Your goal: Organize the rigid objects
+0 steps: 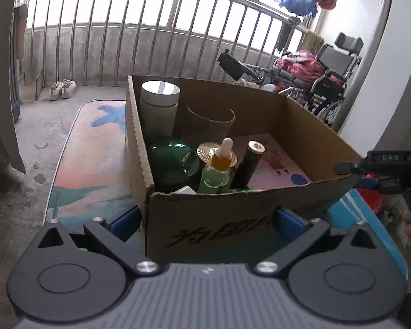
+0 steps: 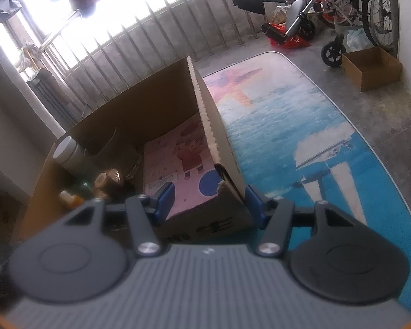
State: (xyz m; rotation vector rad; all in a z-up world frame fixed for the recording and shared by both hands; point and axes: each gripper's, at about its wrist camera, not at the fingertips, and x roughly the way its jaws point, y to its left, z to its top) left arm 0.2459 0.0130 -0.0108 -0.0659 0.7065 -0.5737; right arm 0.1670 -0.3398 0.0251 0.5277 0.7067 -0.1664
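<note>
An open cardboard box (image 1: 233,219) (image 2: 139,104) stands on a printed blue and pink mat (image 2: 287,137). Inside it are a white-lidded jar (image 1: 160,93), a green round jar (image 1: 175,161), a dropper bottle (image 1: 219,170), a black tube with a gold cap (image 1: 249,164) and a pink sheet (image 2: 178,159). My left gripper (image 1: 207,220) is open, its pads wide apart in front of the box's near wall. My right gripper (image 2: 208,204) (image 1: 370,170) straddles the box's near right corner, with both blue pads lying against the cardboard.
A wheelchair (image 1: 323,79) (image 2: 342,5) piled with pink cloth stands at the back right by the metal railing (image 1: 150,35). A small empty cardboard box (image 2: 370,67) sits on the concrete floor. A pair of shoes (image 1: 63,89) lies by the railing.
</note>
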